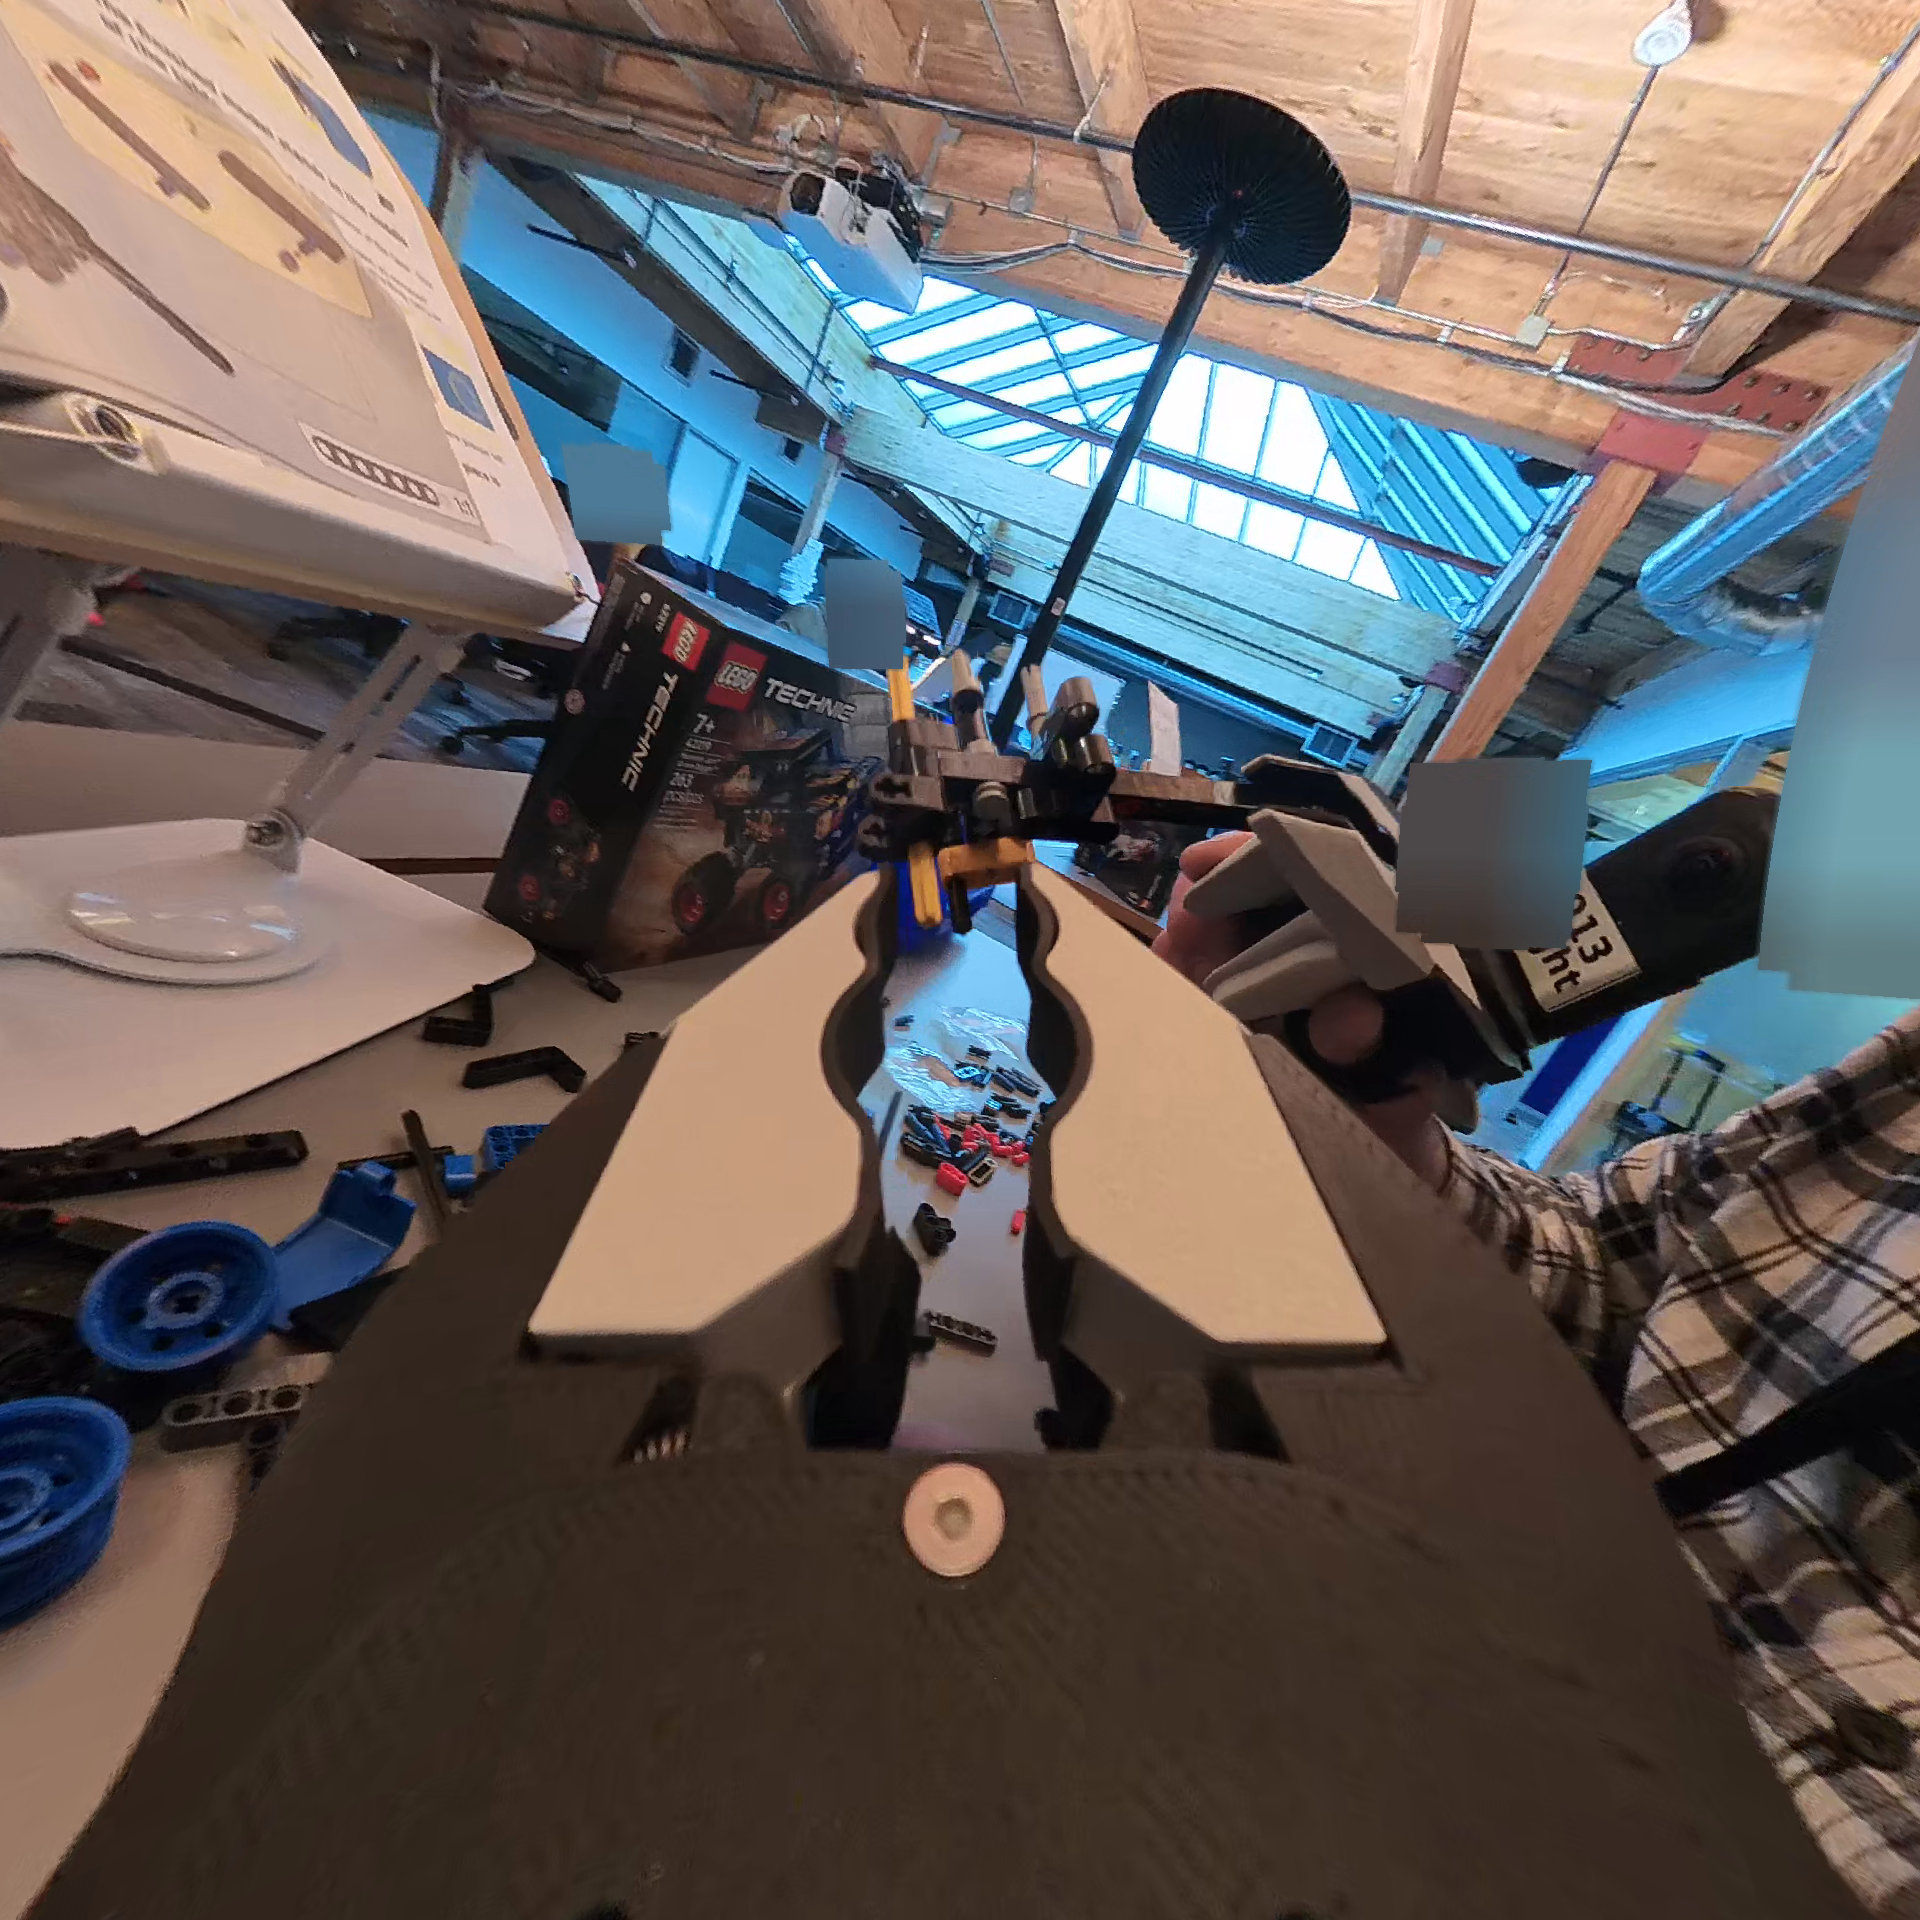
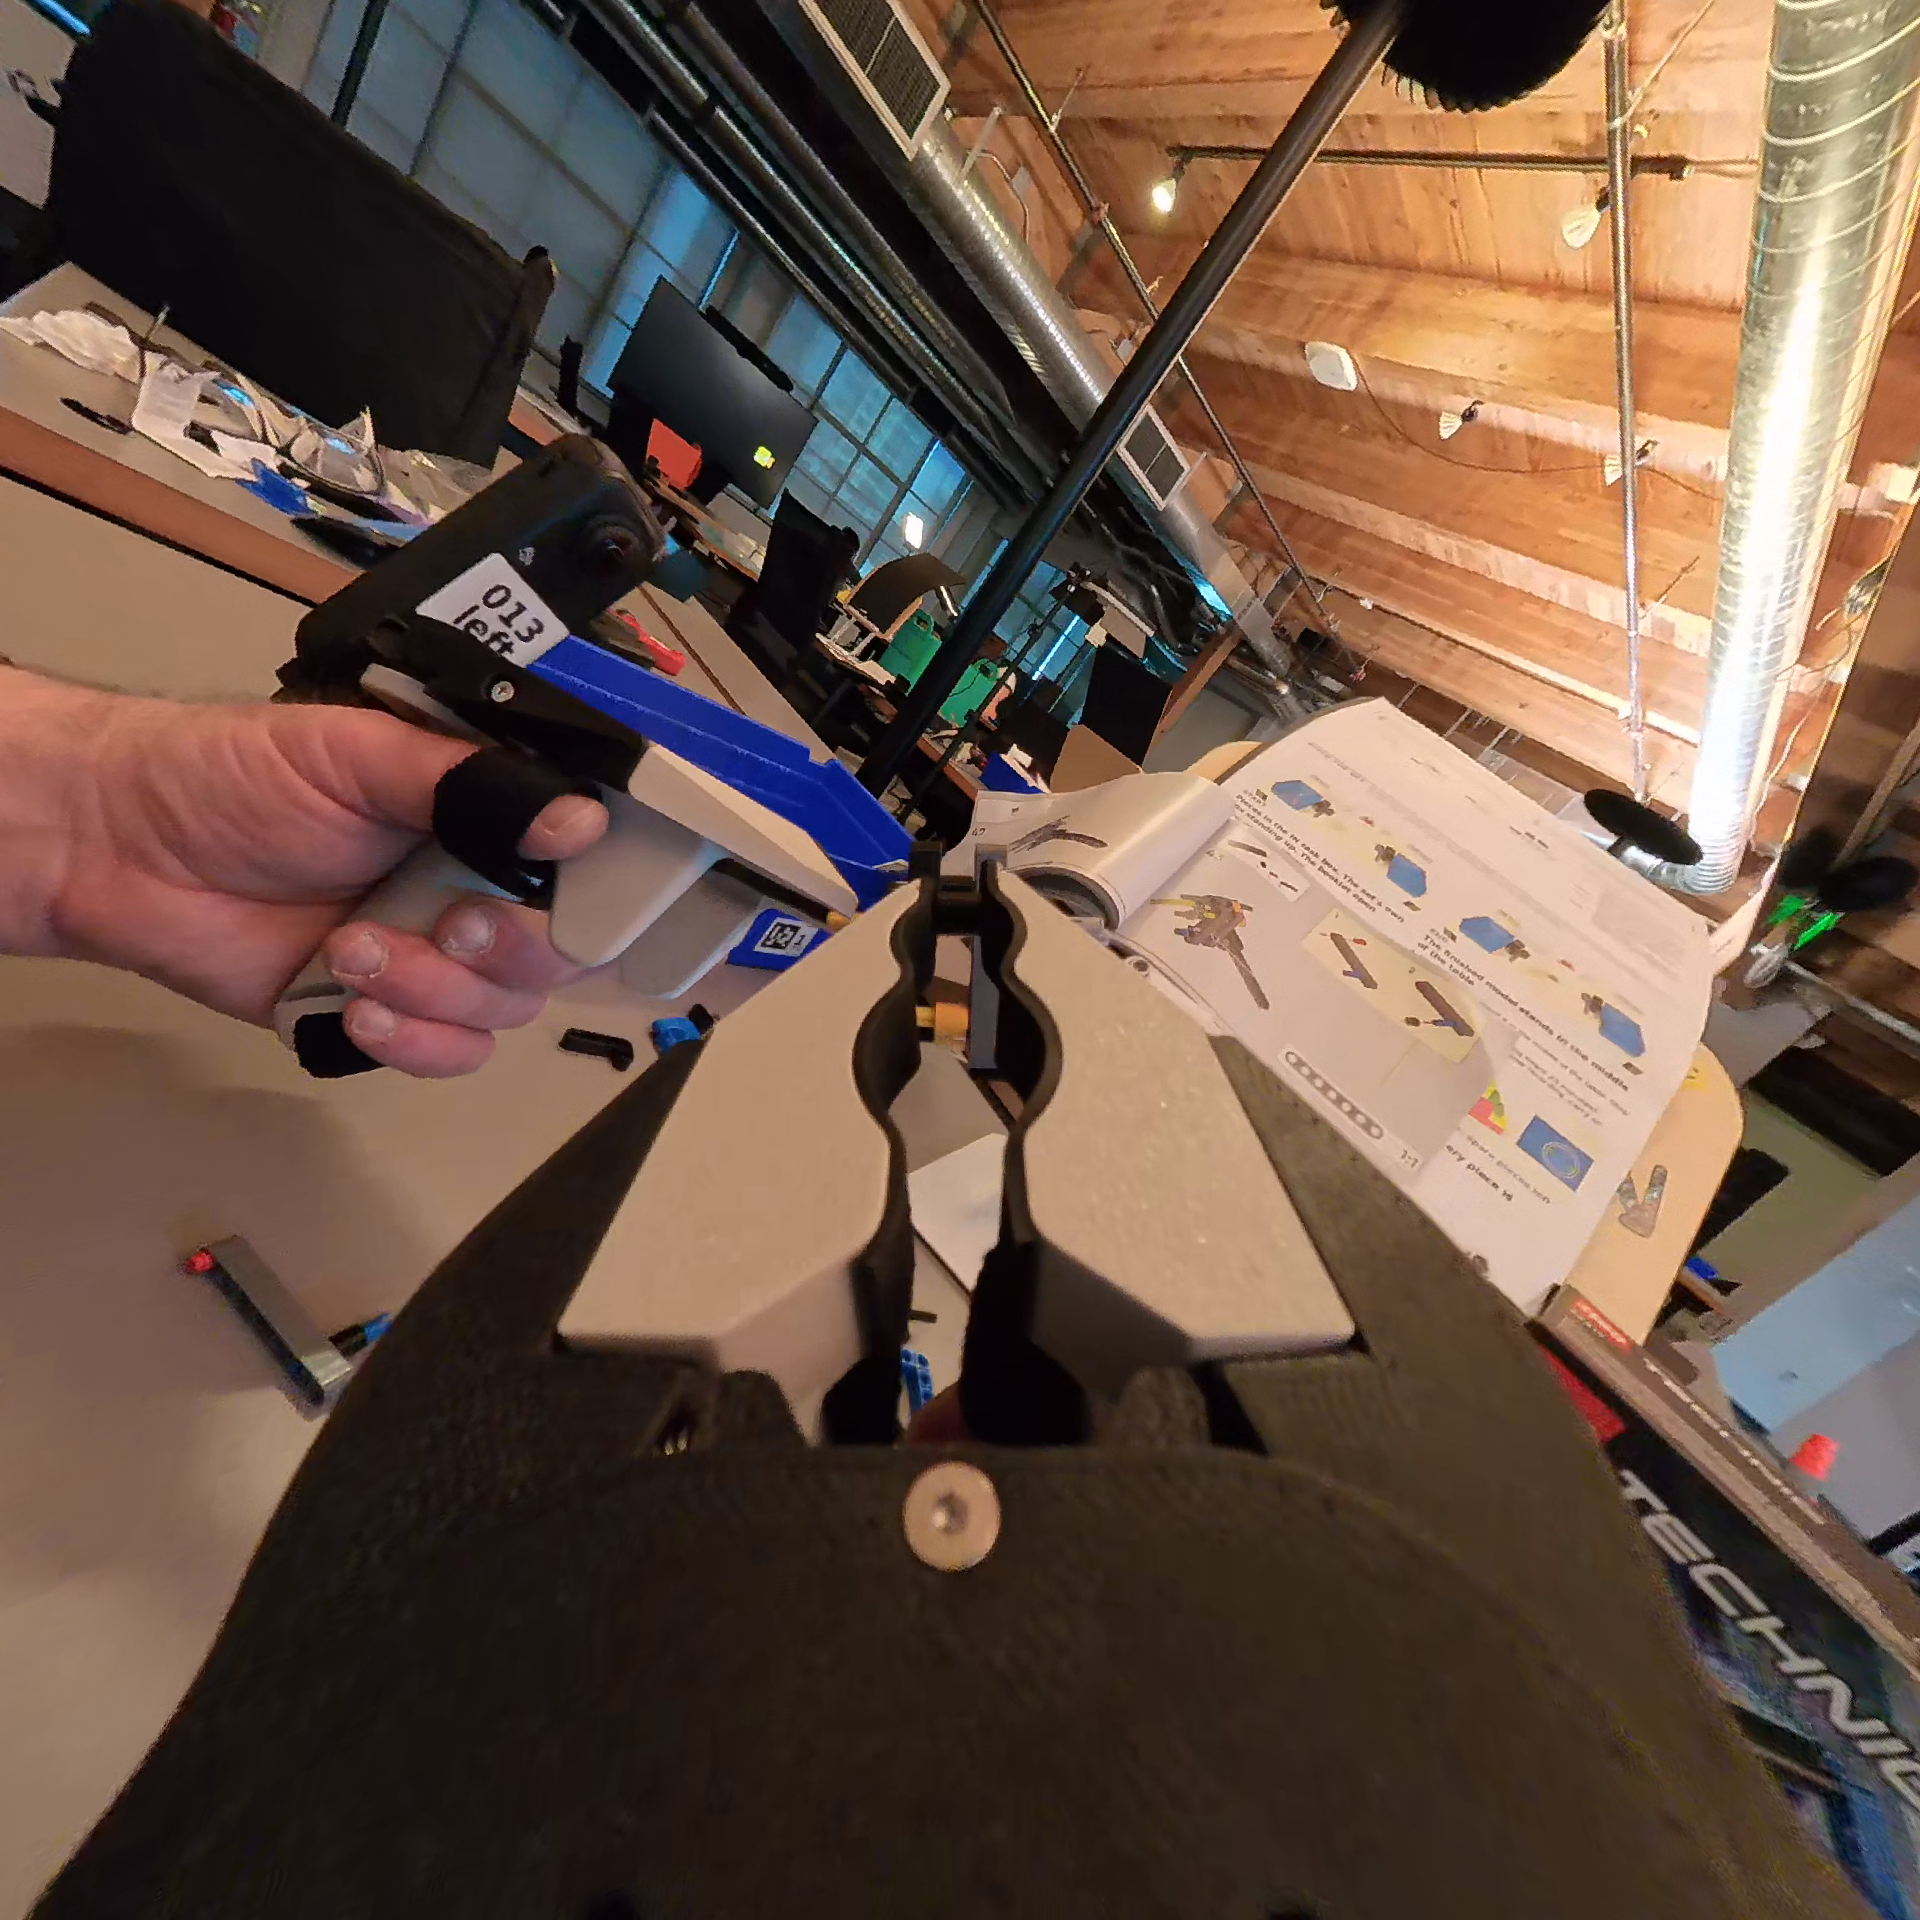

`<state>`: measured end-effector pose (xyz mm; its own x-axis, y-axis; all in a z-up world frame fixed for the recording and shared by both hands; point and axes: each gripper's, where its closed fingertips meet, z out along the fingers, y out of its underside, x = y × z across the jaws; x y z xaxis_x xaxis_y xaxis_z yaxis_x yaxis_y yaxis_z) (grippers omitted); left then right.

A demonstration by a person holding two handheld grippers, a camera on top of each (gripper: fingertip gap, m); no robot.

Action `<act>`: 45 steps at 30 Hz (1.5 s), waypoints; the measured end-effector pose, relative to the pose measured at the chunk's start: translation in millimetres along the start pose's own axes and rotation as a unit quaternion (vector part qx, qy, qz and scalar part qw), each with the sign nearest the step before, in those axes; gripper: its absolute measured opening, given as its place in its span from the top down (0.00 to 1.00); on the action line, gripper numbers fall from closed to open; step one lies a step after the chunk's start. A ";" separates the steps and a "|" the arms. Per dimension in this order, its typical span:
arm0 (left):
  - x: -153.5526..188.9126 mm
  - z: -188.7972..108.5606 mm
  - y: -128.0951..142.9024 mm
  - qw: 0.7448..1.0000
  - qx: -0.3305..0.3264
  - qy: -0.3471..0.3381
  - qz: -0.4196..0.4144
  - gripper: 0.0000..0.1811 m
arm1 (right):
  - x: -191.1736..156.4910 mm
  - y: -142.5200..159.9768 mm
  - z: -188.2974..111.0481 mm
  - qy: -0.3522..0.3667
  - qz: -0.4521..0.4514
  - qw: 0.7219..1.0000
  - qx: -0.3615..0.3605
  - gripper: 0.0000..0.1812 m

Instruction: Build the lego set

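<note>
A part-built assembly (image 1: pixel 987 800) is held aloft above the table (image 1: pixel 727 997), the left gripper (image 1: pixel 951 894) closed on its yellow underside and the right gripper (image 2: pixel 956 894) closed on its dark beam. A mid-build joining step is judged; a steady counter-hold is called for next. Loose parts (image 1: pixel 966 1132) below the assembly are shown only in the left view, the instruction booklet's (image 2: pixel 1455 987) open pages only in the right.

Your left hand-held gripper (image 1: pixel 951 883) hides the lower end of the black-and-yellow lego assembly (image 1: pixel 977 795). The blue ribbed plastic wheel (image 1: pixel 47 1496) is cut off at the left edge. The small red and black pins (image 1: pixel 966 1138) on the desk are too small to tell apart.
</note>
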<state>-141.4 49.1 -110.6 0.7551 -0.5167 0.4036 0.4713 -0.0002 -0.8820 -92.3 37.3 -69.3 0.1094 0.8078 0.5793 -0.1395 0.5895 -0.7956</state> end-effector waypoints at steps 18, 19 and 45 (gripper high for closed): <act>-4.0 -0.9 -0.6 0.999 0.000 -0.029 0.041 0.85 | 5.1 5.9 -2.1 0.003 0.010 1.000 -0.004 0.98; -4.2 -1.1 -0.8 0.999 0.001 -0.029 0.041 0.85 | 4.7 5.9 -2.1 0.003 0.005 1.000 -0.005 0.98; 12.7 6.1 6.9 0.992 -0.035 -0.027 0.120 0.99 | -23.4 14.3 -0.5 -0.056 -0.142 0.988 -0.023 0.98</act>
<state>-125.8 47.8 -110.1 0.8660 -0.4622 0.1907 0.2437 0.0571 -0.9682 -96.4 26.8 -94.3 0.0275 0.6075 0.7939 -0.0734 0.7932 -0.6045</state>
